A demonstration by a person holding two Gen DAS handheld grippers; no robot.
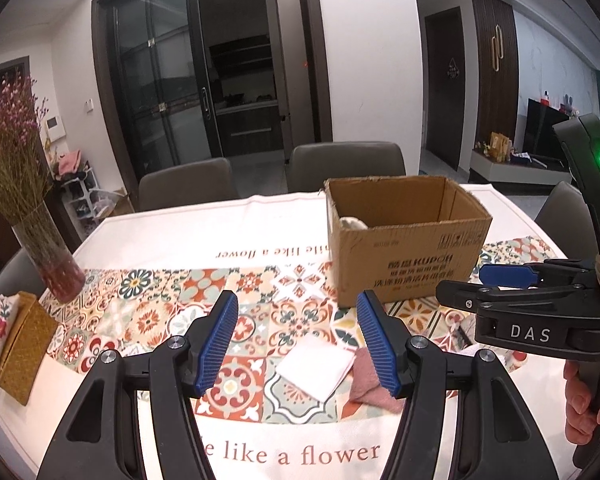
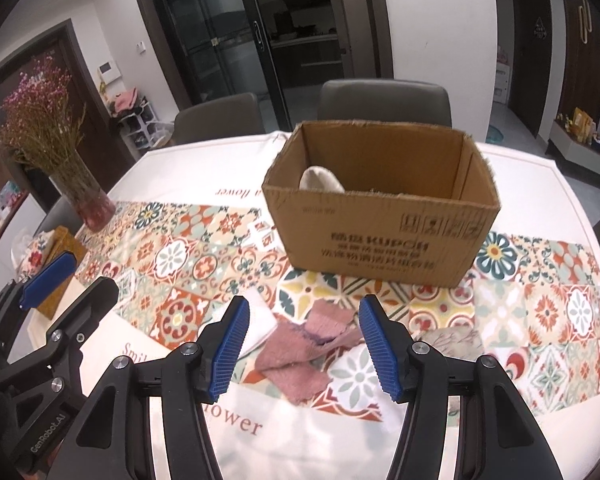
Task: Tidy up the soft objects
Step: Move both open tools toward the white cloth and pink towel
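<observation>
A white folded cloth and a pink towel lie side by side on the patterned tablecloth. My left gripper hangs open above the white cloth, nothing between its blue pads. In the right wrist view the pink towel lies crumpled under my open right gripper, with the white cloth to its left and a floral cloth and a pale cloth to its right. An open cardboard box stands behind, a cream soft item inside. Each gripper shows in the other's view: right, left.
A glass vase of dried flowers and a woven tissue box stand at the table's left end. Grey chairs line the far side. A person's hand holds the right gripper's handle. The box sits right of centre.
</observation>
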